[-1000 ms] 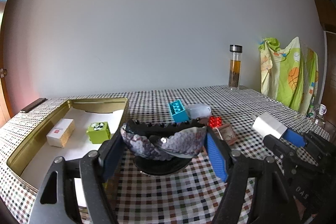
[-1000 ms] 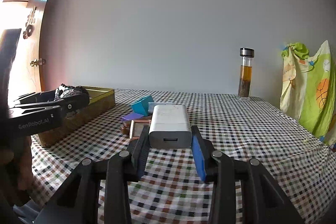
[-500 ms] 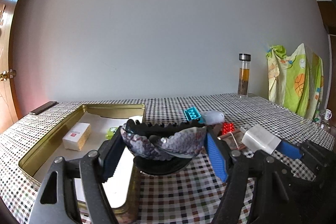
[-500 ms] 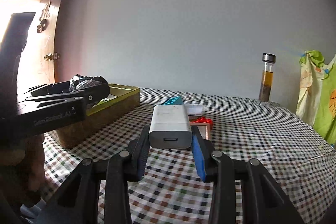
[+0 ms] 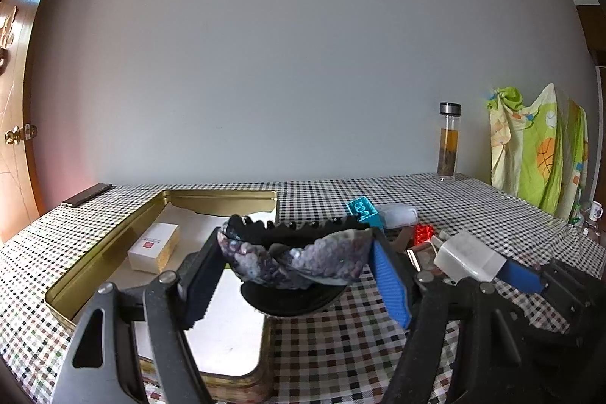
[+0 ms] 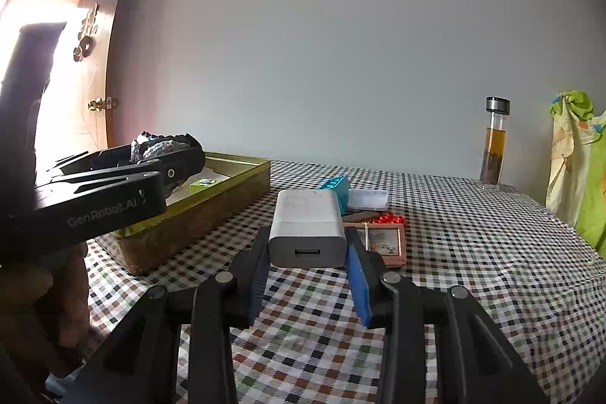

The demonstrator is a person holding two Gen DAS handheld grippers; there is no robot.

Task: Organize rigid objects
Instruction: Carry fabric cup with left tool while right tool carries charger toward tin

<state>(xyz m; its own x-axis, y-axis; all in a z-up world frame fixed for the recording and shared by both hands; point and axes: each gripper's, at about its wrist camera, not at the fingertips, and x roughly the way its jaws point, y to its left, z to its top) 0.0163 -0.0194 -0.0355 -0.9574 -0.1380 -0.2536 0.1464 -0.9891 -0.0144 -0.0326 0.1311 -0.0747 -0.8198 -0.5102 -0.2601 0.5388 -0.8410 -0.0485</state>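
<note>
I am partway through sorting loose hard things into a shallow rectangular gold metal tin (image 5: 113, 245) that lies on the worktop (image 6: 473, 252), which is covered in a small-checked cloth.

Already inside the tin are a small white cardboard box with a red mark (image 5: 153, 247) and, seen from my right camera, a lime-green cube with a patterned top (image 6: 203, 183).

My left hand-held gripper (image 5: 295, 275) is pinching a large hair claw clip, black-toothed with a mottled purple-grey shell (image 5: 299, 262). It hangs in the air over the tin's right-hand edge, not yet let go.

My right hand-held gripper (image 6: 307, 271) is pinching a white rectangular USB wall charger (image 6: 306, 228) by its two sides, port facing me. It is held above the worktop to the right of the tin, outside it.

Still lying on the worktop to the right of the tin, close together, are a turquoise plastic building brick (image 6: 335, 190), a pale translucent rectangular case (image 6: 368, 199), a red studded brick (image 6: 388, 218) and a small pink-framed picture tile (image 6: 384, 241).

A tall glass bottle of amber liquid with a metal cap (image 6: 494, 144) stands far to the right of the tin, near the wall.

My judgement: two things are stowed, two are in transit, and at least four remain.
</note>
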